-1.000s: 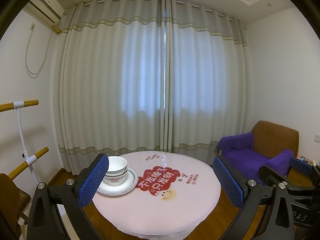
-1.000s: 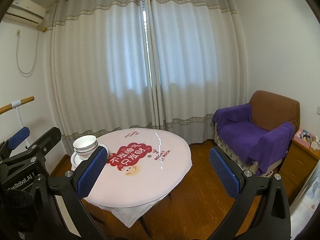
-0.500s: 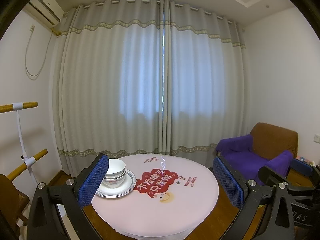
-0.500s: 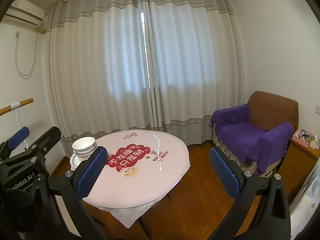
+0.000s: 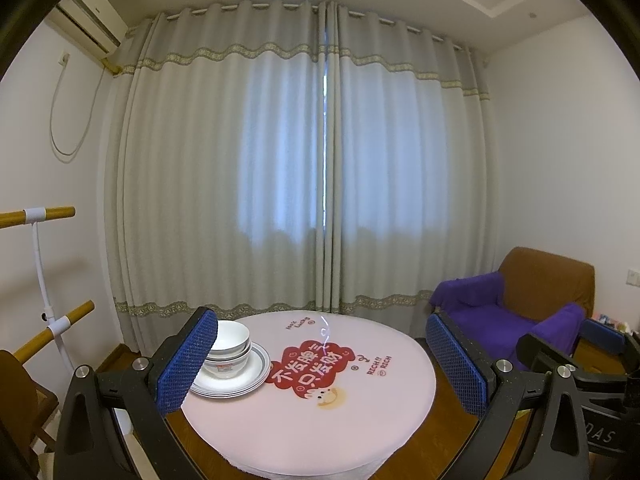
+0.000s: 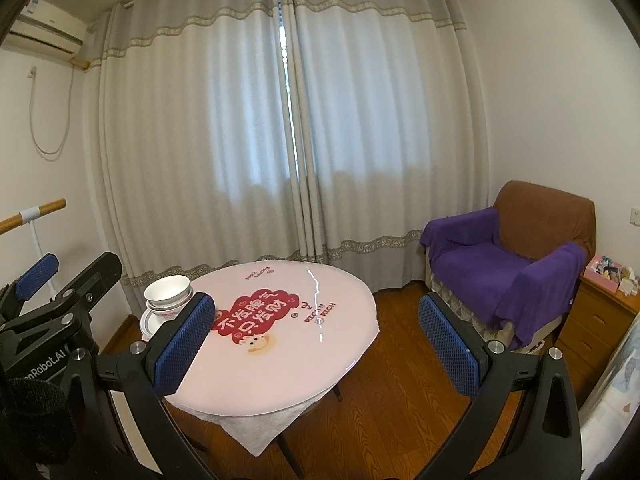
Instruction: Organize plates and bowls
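Note:
A stack of white bowls [image 5: 230,350] sits on a stack of white plates [image 5: 244,380] at the left side of a round table with a pink cloth [image 5: 360,412]. The bowls [image 6: 168,292] and plates [image 6: 150,322] also show in the right wrist view, on the table [image 6: 288,360]. My left gripper [image 5: 322,360] is open and empty, well back from the table; its left pad partly hides the stack. My right gripper [image 6: 316,340] is open and empty, held off the table's near side. The left gripper's body [image 6: 52,312] shows at the left of the right wrist view.
A brown armchair with a purple throw [image 6: 516,264] stands right of the table. A wooden drawer unit [image 6: 596,320] is at the far right. A rack with wooden bars [image 5: 44,280] stands at the left. Closed curtains [image 5: 320,180] hang behind.
Both grippers have drawn back and tilted up a little, so the table sits lower in both views. The bowls and plates have not moved. Both grippers stay open.

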`<state>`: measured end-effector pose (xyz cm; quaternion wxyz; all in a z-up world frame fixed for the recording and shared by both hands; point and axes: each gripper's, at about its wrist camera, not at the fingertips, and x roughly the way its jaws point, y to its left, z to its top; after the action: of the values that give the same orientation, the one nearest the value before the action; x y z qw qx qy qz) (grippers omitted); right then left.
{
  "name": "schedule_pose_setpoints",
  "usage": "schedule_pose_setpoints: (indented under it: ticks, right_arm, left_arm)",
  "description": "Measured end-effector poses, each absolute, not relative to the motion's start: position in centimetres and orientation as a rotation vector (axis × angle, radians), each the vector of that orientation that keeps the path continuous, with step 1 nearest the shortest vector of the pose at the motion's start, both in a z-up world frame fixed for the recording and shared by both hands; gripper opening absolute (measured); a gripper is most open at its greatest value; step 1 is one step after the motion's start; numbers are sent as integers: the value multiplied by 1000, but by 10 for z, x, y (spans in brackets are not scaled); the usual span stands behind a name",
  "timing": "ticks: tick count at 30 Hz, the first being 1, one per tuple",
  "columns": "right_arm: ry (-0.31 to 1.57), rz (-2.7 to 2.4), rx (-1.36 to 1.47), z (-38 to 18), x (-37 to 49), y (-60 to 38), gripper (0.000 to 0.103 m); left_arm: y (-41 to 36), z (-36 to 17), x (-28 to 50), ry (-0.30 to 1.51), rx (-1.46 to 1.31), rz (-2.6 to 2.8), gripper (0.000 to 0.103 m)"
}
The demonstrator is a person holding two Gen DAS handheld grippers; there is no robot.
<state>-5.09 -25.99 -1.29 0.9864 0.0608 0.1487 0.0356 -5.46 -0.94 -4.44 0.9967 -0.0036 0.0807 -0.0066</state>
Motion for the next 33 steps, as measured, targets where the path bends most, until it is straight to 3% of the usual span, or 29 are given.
schedule_pose_setpoints:
  ticks: [33]
  right_arm:
    - [301, 69, 133, -10, -56, -262, 103]
  left_arm:
    - [-13, -47, -55, 157, -3, -12, 102]
